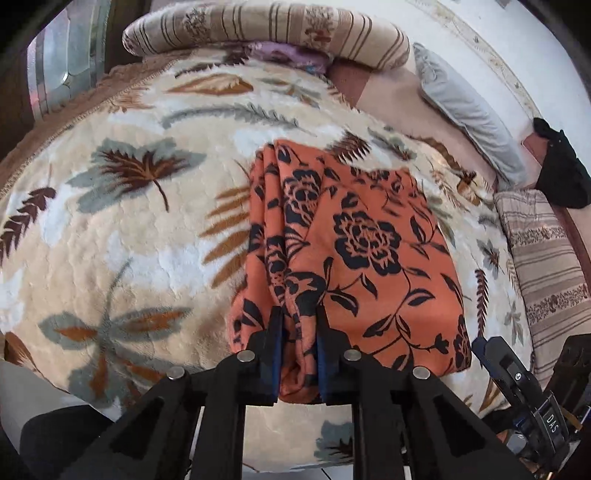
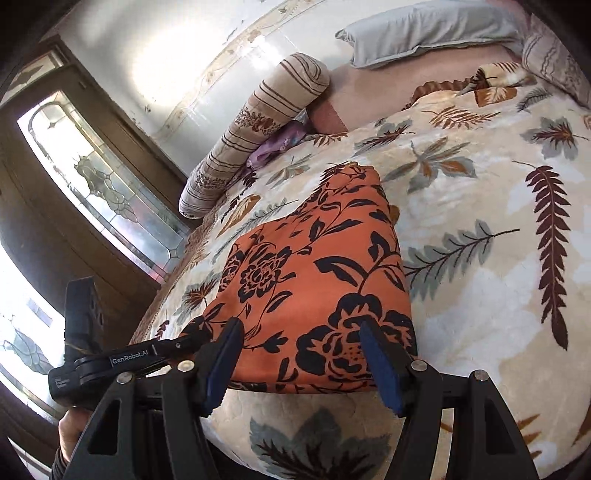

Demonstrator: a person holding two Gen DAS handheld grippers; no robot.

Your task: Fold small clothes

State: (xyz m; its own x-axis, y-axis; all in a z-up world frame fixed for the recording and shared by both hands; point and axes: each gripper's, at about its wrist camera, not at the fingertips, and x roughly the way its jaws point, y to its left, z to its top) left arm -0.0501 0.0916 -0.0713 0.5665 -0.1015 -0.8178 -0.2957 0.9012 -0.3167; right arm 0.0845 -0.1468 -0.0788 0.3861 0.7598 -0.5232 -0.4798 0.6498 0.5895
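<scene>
- While the orange floral cloth (image 1: pixel 354 251) lies folded on the leaf-patterned blanket (image 1: pixel 110 229) of the bed, the left hand-held gripper (image 1: pixel 299 328) pinches a bunched fold at its near left edge, jaws nearly together
- The right hand-held gripper (image 2: pixel 299 339) stands spread at the cloth's near edge, its blue pads (image 2: pixel 373 354) over the fabric, pressing nothing
- Striped bolster (image 2: pixel 255 122) and grey pillow (image 2: pixel 424 29) lie beyond

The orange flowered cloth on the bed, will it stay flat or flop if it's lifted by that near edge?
Probably floppy: the orange flowered cloth bunches into soft pleats where the left hand-held gripper pinches it. Likely light, and its folded layers may slide apart.
</scene>
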